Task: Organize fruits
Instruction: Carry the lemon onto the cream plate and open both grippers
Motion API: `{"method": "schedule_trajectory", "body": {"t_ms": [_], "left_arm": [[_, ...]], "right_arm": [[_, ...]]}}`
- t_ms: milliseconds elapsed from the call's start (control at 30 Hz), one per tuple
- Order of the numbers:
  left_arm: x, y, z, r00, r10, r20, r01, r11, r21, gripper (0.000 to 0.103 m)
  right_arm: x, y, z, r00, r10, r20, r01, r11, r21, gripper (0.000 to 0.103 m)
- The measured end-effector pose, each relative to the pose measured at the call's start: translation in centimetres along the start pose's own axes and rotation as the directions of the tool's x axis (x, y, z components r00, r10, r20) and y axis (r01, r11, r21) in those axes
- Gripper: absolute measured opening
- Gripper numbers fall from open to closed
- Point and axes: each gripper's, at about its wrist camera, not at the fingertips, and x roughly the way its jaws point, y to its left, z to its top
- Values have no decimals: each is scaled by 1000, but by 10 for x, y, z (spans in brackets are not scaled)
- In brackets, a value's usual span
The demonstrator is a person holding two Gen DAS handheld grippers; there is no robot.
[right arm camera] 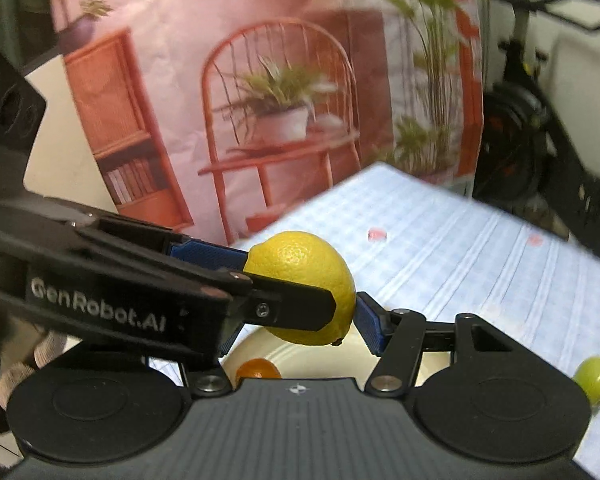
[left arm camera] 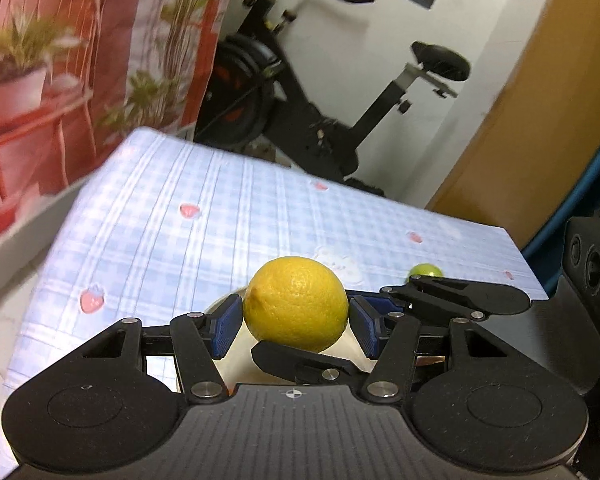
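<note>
A yellow lemon (left arm camera: 296,304) hangs above a cream plate (left arm camera: 236,360), and both grippers grip it crosswise. My left gripper (left arm camera: 296,326) presses its blue pads on the lemon's left and right sides. The right gripper's fingers (left arm camera: 300,360) reach in from the right, one under the lemon and one behind it. In the right wrist view my right gripper (right arm camera: 296,334) is shut on the same lemon (right arm camera: 300,264), and the left gripper's fingers (right arm camera: 292,310) cross in front of it. An orange fruit (right arm camera: 258,369) lies on the plate (right arm camera: 312,360). A small green fruit (right arm camera: 596,376) sits on the cloth to the right.
The table (left arm camera: 180,248) wears a blue checked cloth with strawberry prints; its far edge is close. Behind it stand an exercise bike (left arm camera: 300,112), a pink printed backdrop (right arm camera: 280,100) and a wooden door (left arm camera: 520,140). A gloved hand (right arm camera: 40,356) holds the left gripper.
</note>
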Motion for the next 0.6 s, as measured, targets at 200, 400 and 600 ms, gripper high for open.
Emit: {"method": "schedule_trajectory", "body": {"t_ms": [200, 400, 600], "left_arm": [[29, 23, -11, 996, -3, -88, -3, 997, -75, 62], [39, 35, -18, 994, 3, -113, -16, 994, -109, 61], [39, 38, -23, 994, 26, -102, -36, 994, -104, 62]], "right_arm": [[36, -19, -6, 993, 9, -115, 1, 996, 85, 61], [56, -28, -12, 985, 20, -171, 2, 992, 129, 61], [65, -28, -16, 983, 30, -182, -5, 991, 136, 62]]}}
